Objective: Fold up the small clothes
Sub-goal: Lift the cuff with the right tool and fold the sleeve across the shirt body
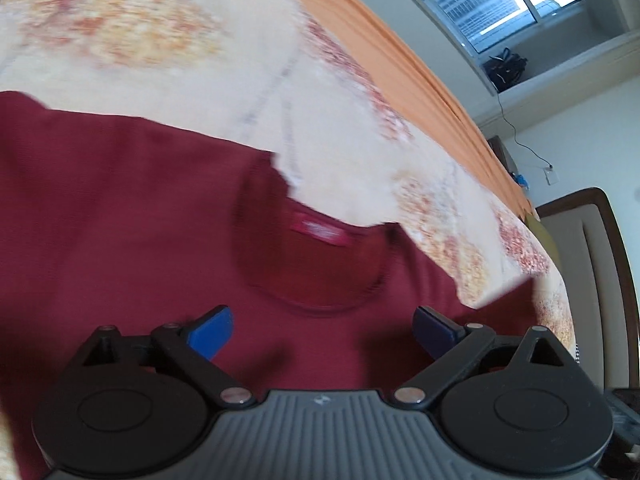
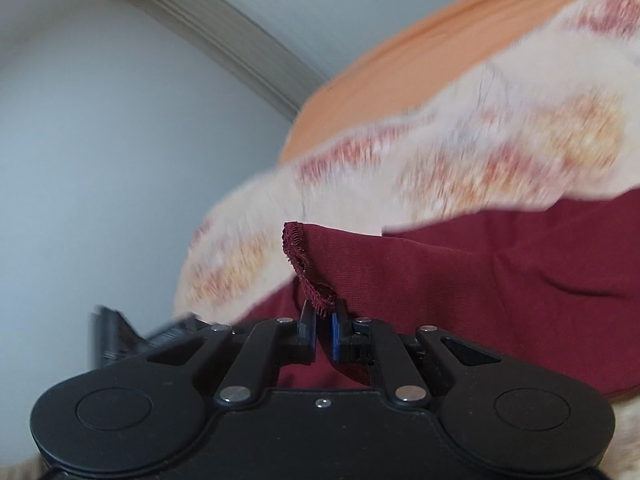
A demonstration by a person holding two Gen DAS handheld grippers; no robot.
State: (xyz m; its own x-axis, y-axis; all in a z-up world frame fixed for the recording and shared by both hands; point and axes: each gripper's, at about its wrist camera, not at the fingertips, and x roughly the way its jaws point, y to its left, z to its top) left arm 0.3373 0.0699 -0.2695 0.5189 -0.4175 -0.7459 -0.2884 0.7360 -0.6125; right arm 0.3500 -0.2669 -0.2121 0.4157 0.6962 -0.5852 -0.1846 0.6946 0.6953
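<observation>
Blurred, unreadable red neck label (image 1: 320, 233) inside maroon shirt (image 1: 120, 220)

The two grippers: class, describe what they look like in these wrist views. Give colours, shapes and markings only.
Both are black, with two round discs at the sides and slanted link bars fixed by silver rivets. The left gripper has blue fingertips and a grey ribbed plate in the middle with a small emblem. The right gripper has a plain black plate with one silver screw, and blue-faced pads. No cables or sleeves show.
</observation>
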